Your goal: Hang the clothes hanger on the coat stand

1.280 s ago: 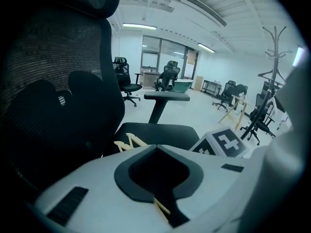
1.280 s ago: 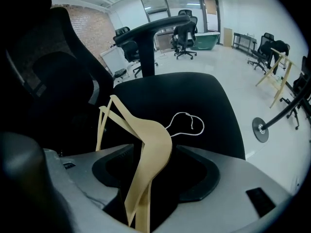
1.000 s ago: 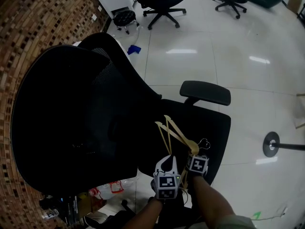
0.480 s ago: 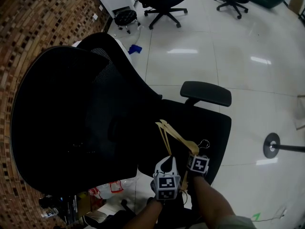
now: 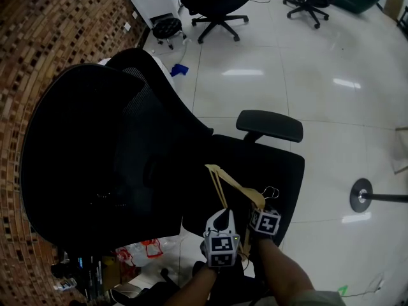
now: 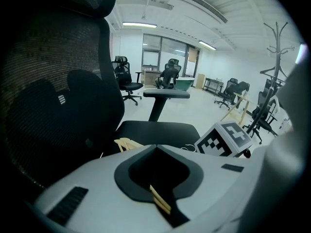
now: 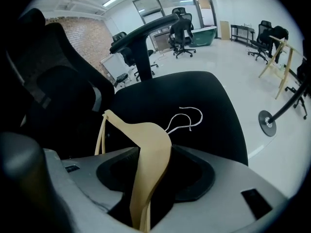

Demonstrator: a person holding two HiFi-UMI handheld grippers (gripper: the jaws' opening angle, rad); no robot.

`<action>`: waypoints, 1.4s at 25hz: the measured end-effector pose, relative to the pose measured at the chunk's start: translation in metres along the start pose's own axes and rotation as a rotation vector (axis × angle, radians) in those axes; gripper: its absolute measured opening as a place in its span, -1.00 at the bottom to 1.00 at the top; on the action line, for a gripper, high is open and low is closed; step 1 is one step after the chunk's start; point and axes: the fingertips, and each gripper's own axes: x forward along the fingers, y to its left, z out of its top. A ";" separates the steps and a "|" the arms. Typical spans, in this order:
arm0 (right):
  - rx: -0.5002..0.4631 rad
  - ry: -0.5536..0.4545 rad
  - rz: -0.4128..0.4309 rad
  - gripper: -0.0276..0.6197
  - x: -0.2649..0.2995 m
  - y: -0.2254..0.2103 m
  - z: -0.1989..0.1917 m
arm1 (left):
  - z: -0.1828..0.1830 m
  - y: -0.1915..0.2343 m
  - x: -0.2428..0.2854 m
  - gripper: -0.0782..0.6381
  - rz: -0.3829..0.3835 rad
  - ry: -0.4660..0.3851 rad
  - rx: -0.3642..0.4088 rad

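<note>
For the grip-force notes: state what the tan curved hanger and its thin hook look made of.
The tan curved hanger looks like wood, smooth and matte, though no grain shows. Its thin hook is probably bare metal wire: bright, slender, bent.

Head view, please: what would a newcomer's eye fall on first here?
The big black office chair fills the left and middle. Low in the centre, a pale wooden hanger is over its seat, held by the left gripper and the right gripper, whose jaws have just been closing on it.
</note>
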 end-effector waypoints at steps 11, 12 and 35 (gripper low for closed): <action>-0.213 -0.130 -0.005 -0.33 -0.076 0.020 0.021 | 0.007 -0.017 -0.048 -0.73 0.023 -0.047 0.003; -0.226 -0.145 -0.002 -0.33 -0.092 0.020 0.025 | 0.011 -0.024 -0.059 -0.73 0.026 -0.049 0.004; -0.516 -0.634 0.072 -0.33 -0.497 0.073 0.053 | 0.091 -0.146 -0.342 -0.73 0.025 -0.328 0.014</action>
